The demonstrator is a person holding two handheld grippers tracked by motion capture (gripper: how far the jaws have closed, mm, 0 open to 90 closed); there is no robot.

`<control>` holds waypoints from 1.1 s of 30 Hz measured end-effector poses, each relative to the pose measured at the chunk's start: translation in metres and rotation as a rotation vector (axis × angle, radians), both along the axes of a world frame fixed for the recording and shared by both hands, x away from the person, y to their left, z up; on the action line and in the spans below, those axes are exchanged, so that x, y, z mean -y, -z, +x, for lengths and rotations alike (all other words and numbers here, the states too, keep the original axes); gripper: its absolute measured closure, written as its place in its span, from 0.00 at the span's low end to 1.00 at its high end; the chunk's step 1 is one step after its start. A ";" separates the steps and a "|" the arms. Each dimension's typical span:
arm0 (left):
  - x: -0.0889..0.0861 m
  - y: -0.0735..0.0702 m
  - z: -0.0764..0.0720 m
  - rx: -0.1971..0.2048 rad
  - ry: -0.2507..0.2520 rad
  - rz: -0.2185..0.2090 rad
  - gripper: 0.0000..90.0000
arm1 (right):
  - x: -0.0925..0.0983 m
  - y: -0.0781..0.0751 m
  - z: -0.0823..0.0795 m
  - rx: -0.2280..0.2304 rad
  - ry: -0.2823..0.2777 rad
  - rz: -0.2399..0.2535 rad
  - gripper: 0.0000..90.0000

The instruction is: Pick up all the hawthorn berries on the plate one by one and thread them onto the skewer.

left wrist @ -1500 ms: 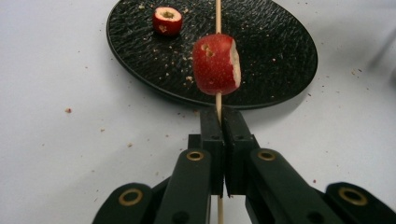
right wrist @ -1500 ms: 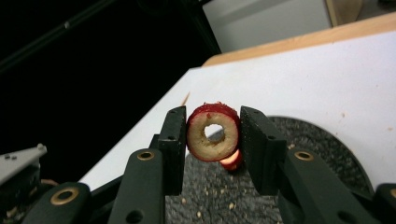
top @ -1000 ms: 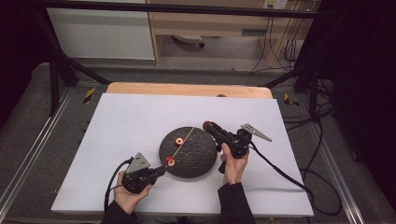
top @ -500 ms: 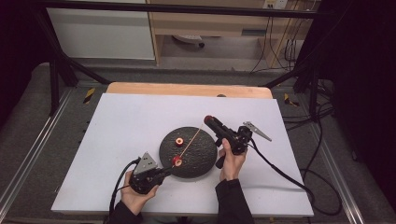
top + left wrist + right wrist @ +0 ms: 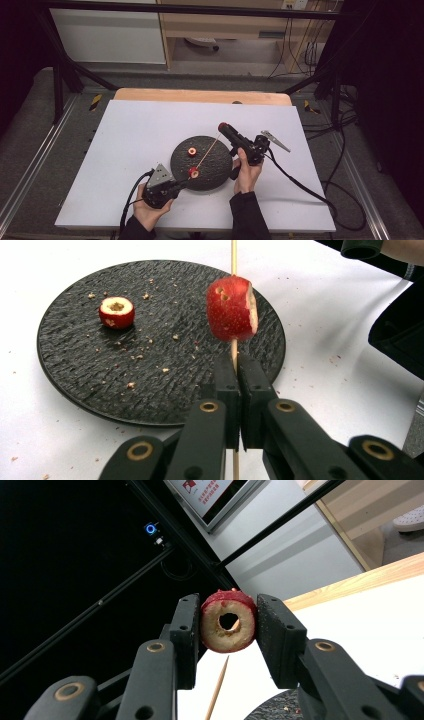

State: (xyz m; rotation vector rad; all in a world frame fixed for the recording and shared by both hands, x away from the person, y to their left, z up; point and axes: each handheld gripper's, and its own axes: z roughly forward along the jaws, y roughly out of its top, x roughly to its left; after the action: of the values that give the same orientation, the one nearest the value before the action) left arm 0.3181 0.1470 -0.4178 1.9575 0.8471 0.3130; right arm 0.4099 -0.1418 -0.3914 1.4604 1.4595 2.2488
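Wooden skewer [image 5: 233, 257] is sitting clamped between the jaws of the left gripper [image 5: 239, 371], which are pressing together on its lower shaft; one red fruit slice [image 5: 231, 308] is already sitting threaded on the skewer just above the jaws. In the high view the skewer [image 5: 209, 152] is slanting up from the left gripper [image 5: 176, 185] at the near edge of the plate toward the right gripper [image 5: 223, 127], crossing above the plate's right half. The right gripper [image 5: 229, 630] is clamping a second cored fruit ring [image 5: 229, 622] between its pads, hole facing the camera, with the skewer tip [image 5: 217, 687] lying just below the ring and not yet entering the hole. A third cored fruit piece [image 5: 116, 311] is resting on the dark textured plate [image 5: 80, 375], left of centre and well apart from the skewer, with crumbs scattered around it. The plate [image 5: 218, 162] is sitting on the white bench [image 5: 135, 130], toward the person's side. The left hand [image 5: 150, 210] and right hand [image 5: 246, 172] are gripping the gripper bodies, cables trailing off across the bench.
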 end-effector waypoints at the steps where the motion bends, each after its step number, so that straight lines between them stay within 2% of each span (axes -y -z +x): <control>1: 0.000 0.000 0.000 0.000 0.000 -0.001 0.98 | 0.000 0.000 0.000 -0.001 0.000 0.001 0.71; 15: 0.004 0.000 0.000 -0.004 -0.022 -0.025 0.98 | -0.003 0.003 0.000 -0.007 -0.005 0.007 0.71; 27: 0.017 -0.003 0.002 0.006 -0.055 -0.072 0.98 | -0.006 0.006 -0.003 -0.019 -0.026 0.024 0.71; 33: 0.022 -0.004 0.007 0.000 -0.059 -0.072 0.98 | -0.007 0.007 -0.005 -0.017 -0.025 0.023 0.71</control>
State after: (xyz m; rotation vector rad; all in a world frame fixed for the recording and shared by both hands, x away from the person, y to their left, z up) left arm 0.3249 0.1250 -0.4141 1.8688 0.9052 0.3124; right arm 0.4048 -0.1347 -0.3987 1.4794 1.4694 2.2814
